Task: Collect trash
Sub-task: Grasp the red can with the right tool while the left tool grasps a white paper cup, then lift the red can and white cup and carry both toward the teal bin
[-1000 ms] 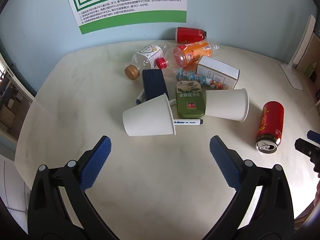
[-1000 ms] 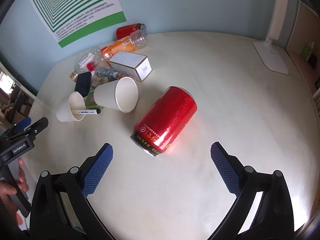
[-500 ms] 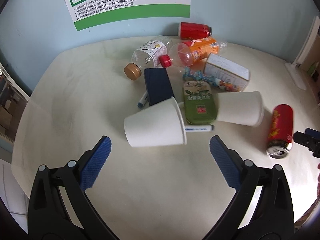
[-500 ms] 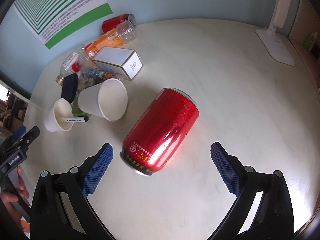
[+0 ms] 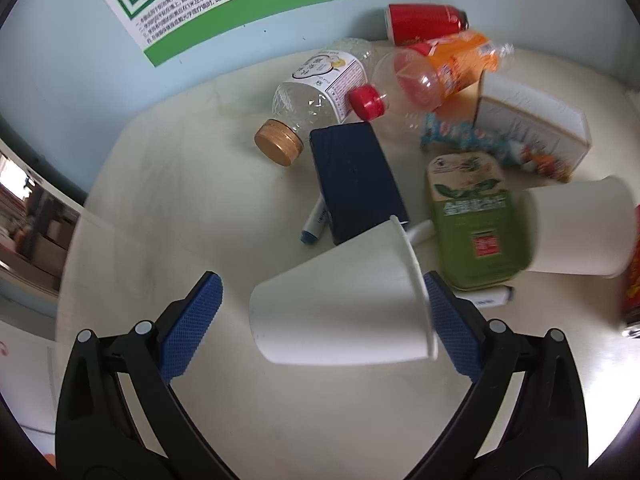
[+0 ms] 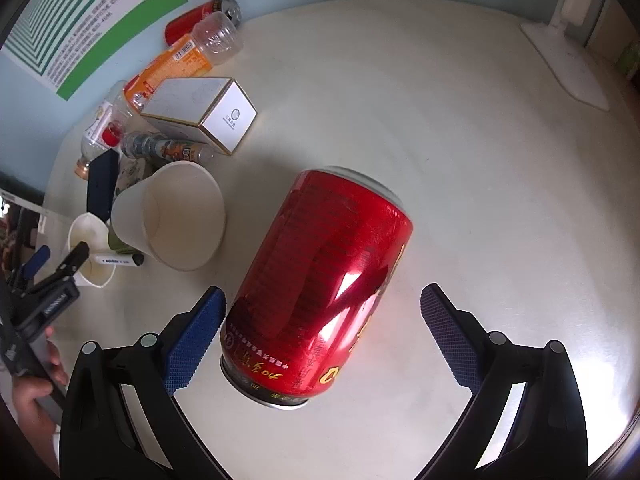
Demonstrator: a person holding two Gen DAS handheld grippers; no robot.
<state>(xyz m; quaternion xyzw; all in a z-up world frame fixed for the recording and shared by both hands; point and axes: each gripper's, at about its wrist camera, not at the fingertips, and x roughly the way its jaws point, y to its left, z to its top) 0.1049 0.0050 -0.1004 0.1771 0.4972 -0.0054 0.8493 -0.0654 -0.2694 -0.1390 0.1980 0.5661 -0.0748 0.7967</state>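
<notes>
Both grippers over the desk (image 6: pixel 460 120), nothing lifted yet. Left gripper (image 5: pixel 320 320): fingers spread wide, straddling a paper cup (image 5: pixel 340 304) lying on its side, mouth toward the right finger; that finger looks to be at or just beside the rim, the other clear of the base. No grip on it. Right gripper (image 6: pixel 322 330): fingers equally wide, around the bottom end of a red can (image 6: pixel 324 280) lying on its side near the middle of the desk; the left finger just beside the can wall, the right finger well apart from it. Not clamped. Remaining litter sits in a loose heap toward the wall edge: second paper cup (image 6: pixel 176 220), green tin (image 5: pixel 474 220), dark blue case (image 5: pixel 356 184), two markers partly hidden, clear bottle with gold cap (image 5: pixel 316 96), orange-labelled bottle (image 5: pixel 444 64), white carton (image 5: pixel 532 128), a small wrapped item between carton and tin, second red can (image 5: pixel 424 22) against the wall. No bin or bag visible in either view. Judgement: task barely begun; first two pickups are lined up, closing on cup and can is the step in hand, everything else is left to collect.
</notes>
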